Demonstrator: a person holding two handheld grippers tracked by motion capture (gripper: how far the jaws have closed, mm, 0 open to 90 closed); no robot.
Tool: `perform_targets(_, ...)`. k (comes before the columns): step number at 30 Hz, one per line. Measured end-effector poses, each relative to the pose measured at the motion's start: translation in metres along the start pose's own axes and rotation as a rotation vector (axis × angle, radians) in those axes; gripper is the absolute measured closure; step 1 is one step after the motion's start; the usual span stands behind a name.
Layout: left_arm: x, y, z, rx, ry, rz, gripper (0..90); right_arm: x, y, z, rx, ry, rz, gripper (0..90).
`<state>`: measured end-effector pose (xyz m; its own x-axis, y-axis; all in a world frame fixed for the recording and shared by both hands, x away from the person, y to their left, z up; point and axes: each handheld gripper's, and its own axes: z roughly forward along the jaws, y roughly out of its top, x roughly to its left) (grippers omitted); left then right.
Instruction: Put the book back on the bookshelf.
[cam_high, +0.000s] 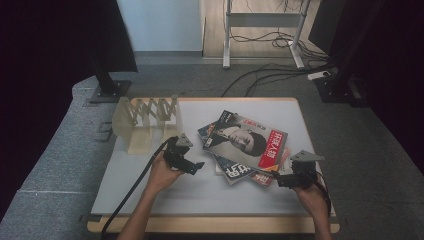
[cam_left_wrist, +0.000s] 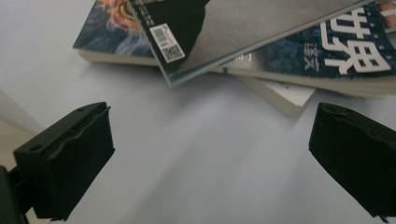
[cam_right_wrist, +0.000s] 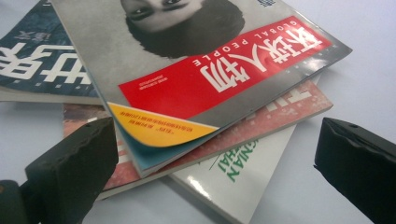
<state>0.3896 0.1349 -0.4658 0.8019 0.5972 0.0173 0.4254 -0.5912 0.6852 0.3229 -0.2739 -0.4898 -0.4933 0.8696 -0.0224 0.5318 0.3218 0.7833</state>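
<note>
Loose stack of magazines (cam_high: 244, 150) lying fanned and askew on the white tabletop (cam_high: 210, 192), right of centre. Top item: grey-and-red portrait magazine (cam_high: 246, 140), face up; the right gripper view reads its red band as "GLOBAL PEOPLE" beside large white characters and shows its near corner (cam_right_wrist: 156, 133) curling up, yellow on top. Beneath it, that view adds a pink-red cover (cam_right_wrist: 285, 105) and a white one with green lettering (cam_right_wrist: 233, 175), which the high view shows as slivers at most. The left gripper view gives the opposite side: a barcode label (cam_left_wrist: 166, 43) on the top magazine's dark edge, a blue cover with white characters (cam_left_wrist: 345, 51), and a pale book edge (cam_left_wrist: 280, 95) under it. Left gripper (cam_high: 194, 166), held in the person's left hand (cam_high: 162, 175), sits just left of the stack, jaws wide apart with bare table between them, gripping nothing. Right gripper (cam_high: 278, 179) sits at the stack's near right corner, jaws likewise spread wide and unloaded, the curled corner lying just ahead of them. 1 wooden expanding rack (cam_high: 147, 120) stands at the far left of the table, well apart from the stack.
</note>
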Motion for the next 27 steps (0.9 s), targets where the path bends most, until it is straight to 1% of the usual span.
perform_targets(3, 0.001, 0.009, 0.005, -0.004, -0.008, 0.014, 0.0, -0.002, 0.003, 0.003, 0.0, 0.0, 0.003, 0.0)
perform_targets(5, 0.002, 0.015, 0.009, -0.012, -0.029, 0.006, 0.0, -0.004, 0.005, 0.005, 0.0, 0.0, 0.0, 0.0)
perform_targets(7, 0.0, 0.021, 0.013, -0.023, -0.032, 0.018, 0.0, -0.005, 0.007, 0.006, -0.002, 0.001, 0.001, 0.0)
perform_targets(9, 0.001, 0.027, 0.017, -0.018, -0.051, 0.017, 0.0, -0.006, 0.009, 0.009, -0.005, 0.004, 0.001, 0.0)
perform_targets(11, 0.0, 0.033, 0.02, -0.02, -0.041, 0.032, 0.0, -0.008, 0.011, 0.011, -0.01, 0.007, 0.007, 0.0)
perform_targets(13, 0.0, 0.039, 0.024, -0.018, -0.052, 0.031, 0.0, -0.009, 0.014, 0.013, -0.012, 0.007, 0.006, 0.0)
perform_targets(14, 0.001, 0.042, 0.026, -0.026, -0.051, 0.036, 0.0, -0.009, 0.015, 0.014, -0.017, 0.008, 0.007, 0.0)
perform_targets(16, 0.002, 0.048, 0.03, -0.016, -0.058, 0.034, 0.0, -0.01, 0.017, 0.015, -0.021, 0.012, 0.013, 0.0)
perform_targets(17, 0.002, 0.05, 0.033, -0.01, -0.05, 0.041, 0.0, -0.011, 0.018, 0.016, -0.021, 0.012, 0.013, 0.0)
perform_targets(18, 0.002, 0.052, 0.035, -0.005, -0.052, 0.048, 0.0, -0.012, 0.019, 0.016, -0.022, 0.015, 0.015, 0.0)
perform_targets(20, 0.003, 0.056, 0.041, 0.008, -0.056, 0.048, 0.0, -0.013, 0.021, 0.015, -0.036, 0.024, 0.023, 0.0)
perform_targets(22, 0.003, 0.059, 0.047, 0.006, -0.062, 0.048, 0.0, -0.014, 0.024, 0.014, -0.035, 0.022, 0.019, 0.0)
perform_targets(24, 0.004, 0.059, 0.051, 0.002, -0.074, 0.033, 0.0, -0.017, 0.026, 0.012, -0.033, 0.014, 0.014, 0.0)
perform_targets(26, 0.006, 0.059, 0.057, 0.02, -0.065, 0.043, 0.0, -0.02, 0.027, 0.01, -0.034, 0.011, 0.02, 0.0)
perform_targets(27, 0.006, 0.06, 0.058, 0.02, -0.063, 0.04, 0.0, -0.022, 0.028, 0.01, -0.031, 0.007, 0.018, 0.0)
